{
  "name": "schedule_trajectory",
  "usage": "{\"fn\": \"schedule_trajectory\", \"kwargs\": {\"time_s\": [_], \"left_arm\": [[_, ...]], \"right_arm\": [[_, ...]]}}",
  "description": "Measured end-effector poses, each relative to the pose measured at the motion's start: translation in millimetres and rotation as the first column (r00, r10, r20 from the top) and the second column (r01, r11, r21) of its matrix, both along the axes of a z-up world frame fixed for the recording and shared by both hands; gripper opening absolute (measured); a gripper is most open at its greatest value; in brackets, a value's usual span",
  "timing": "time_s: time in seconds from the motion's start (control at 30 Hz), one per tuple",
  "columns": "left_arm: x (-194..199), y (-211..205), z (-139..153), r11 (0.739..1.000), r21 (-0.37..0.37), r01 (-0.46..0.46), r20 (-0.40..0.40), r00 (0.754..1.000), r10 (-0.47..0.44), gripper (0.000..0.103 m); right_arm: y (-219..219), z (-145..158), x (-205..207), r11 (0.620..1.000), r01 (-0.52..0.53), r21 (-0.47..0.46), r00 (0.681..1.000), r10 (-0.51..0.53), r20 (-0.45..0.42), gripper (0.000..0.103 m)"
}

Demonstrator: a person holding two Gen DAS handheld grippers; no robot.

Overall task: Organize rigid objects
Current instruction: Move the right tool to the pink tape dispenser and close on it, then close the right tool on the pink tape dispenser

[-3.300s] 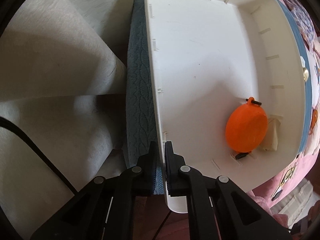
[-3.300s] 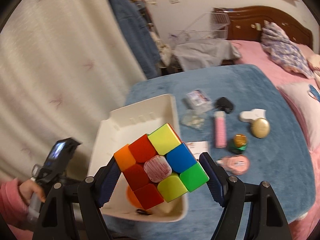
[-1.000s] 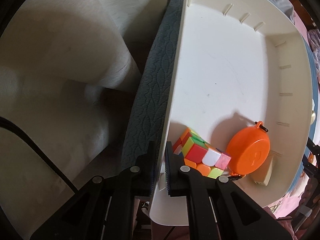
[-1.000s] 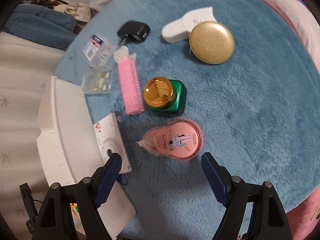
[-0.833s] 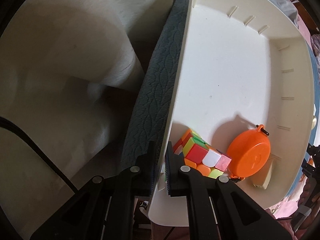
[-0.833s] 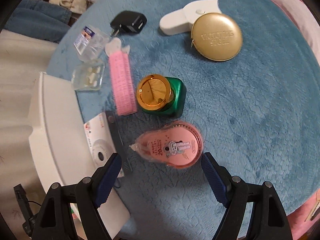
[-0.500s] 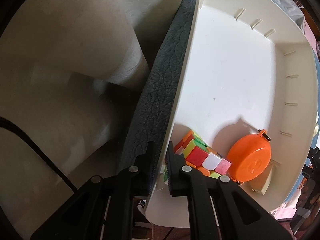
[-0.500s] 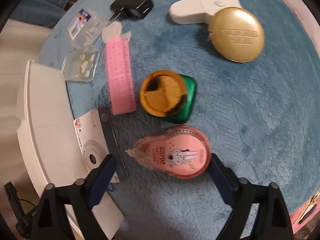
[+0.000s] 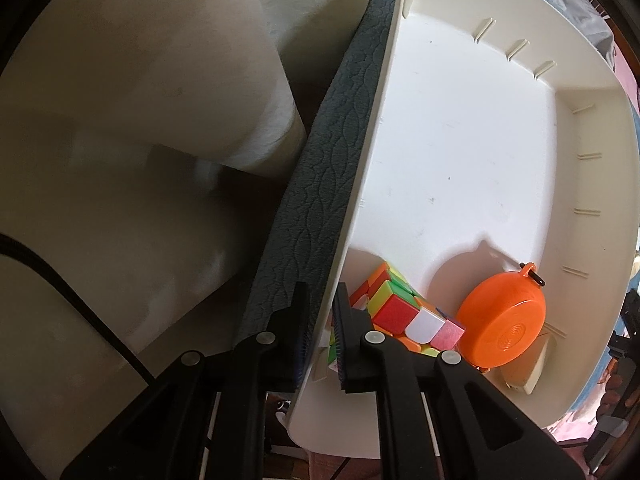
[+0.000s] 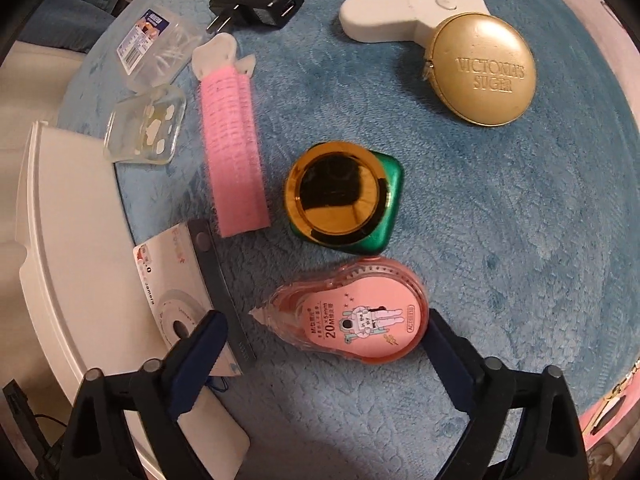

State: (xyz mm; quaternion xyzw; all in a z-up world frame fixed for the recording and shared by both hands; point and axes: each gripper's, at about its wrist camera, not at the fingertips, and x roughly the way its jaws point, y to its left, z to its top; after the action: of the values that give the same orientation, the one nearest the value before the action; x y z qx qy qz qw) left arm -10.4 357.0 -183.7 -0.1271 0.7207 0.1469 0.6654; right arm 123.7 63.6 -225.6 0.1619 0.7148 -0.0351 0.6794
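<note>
Left gripper [image 9: 320, 336]: at the bottom centre of the left wrist view, pointing straight down, its jaws pinched onto the near wall of the white bin [image 9: 460, 152], one finger outside and one inside.
White bin: fills the right half of the left wrist view, its left wall running diagonally from the top to the bottom centre; in the right wrist view only its outer wall shows along the left edge.
Puzzle cube [image 9: 404, 314]: inside the bin at the lower middle, just beside the inner finger.
Orange round case [image 9: 502, 322]: lower right in the bin, tilted on edge, touching the cube's corner.
Right gripper [image 10: 320, 332]: bottom of the right wrist view, pointing steeply down at the blue blanket [image 10: 520, 220]; the jaws have just been closing but stand wide.
Pink correction tape [image 10: 352, 316]: lower centre, flat on the blanket, between the two fingers; the right pad is at its edge, the left pad apart from its tip.
Green jar with gold lid [image 10: 344, 192]: centre of the frame, just above the tape.
Pink hair roller [image 10: 232, 148]: left of the jar.
Gold compact [image 10: 484, 68]: upper right.
Black plug [image 10: 256, 0]: top, left of centre.
</note>
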Motion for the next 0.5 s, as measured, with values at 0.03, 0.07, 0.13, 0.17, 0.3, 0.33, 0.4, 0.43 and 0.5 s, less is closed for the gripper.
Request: {"fn": "schedule_trajectory", "kwargs": {"time_s": [0.03, 0.07, 0.13, 0.17, 0.3, 0.33, 0.4, 0.43, 0.5], "left_arm": [[0, 0, 0, 1.0, 0.0, 0.0, 0.002, 1.0, 0.0, 0.011], [-1, -1, -2, 1.0, 0.0, 0.001, 0.004, 1.0, -0.001, 0.011], [-2, -1, -2, 1.0, -0.004, 0.003, 0.008, 1.0, -0.003, 0.011], [-2, -1, -1, 1.0, -0.005, 0.006, 0.009, 1.0, -0.006, 0.011], [-4, 0, 1, 1.0, -0.01, 0.02, 0.016, 1.0, -0.019, 0.011], [-4, -1, 1, 1.0, -0.011, 0.025, 0.018, 1.0, -0.025, 0.011], [-5, 0, 3, 0.999, -0.017, 0.036, 0.022, 0.999, -0.035, 0.011], [-5, 0, 3, 0.999, -0.02, 0.04, 0.025, 0.999, -0.04, 0.011], [-5, 0, 3, 0.998, -0.026, 0.051, 0.028, 0.998, -0.051, 0.011]], "right_arm": [[1, 1, 0, 1.0, -0.014, -0.016, 1.0, 0.014, 0.004, 0.085], [2, 1, 0, 0.999, -0.022, -0.025, 1.0, 0.022, 0.008, 0.083], [5, 2, -3, 0.998, -0.036, -0.044, 0.999, 0.037, 0.014, 0.08], [5, 2, -3, 0.998, -0.038, -0.05, 0.999, 0.039, 0.017, 0.078], [1, 4, -9, 0.999, -0.034, -0.042, 0.999, 0.036, 0.037, 0.076], [0, 6, -11, 0.999, -0.033, -0.042, 0.998, 0.035, 0.043, 0.076], [2, 7, -16, 0.999, -0.032, -0.044, 0.998, 0.034, 0.05, 0.076], [3, 7, -20, 0.999, -0.029, -0.045, 0.998, 0.031, 0.051, 0.076], [0, 8, -26, 0.999, -0.019, -0.044, 0.998, 0.022, 0.051, 0.076]]}}
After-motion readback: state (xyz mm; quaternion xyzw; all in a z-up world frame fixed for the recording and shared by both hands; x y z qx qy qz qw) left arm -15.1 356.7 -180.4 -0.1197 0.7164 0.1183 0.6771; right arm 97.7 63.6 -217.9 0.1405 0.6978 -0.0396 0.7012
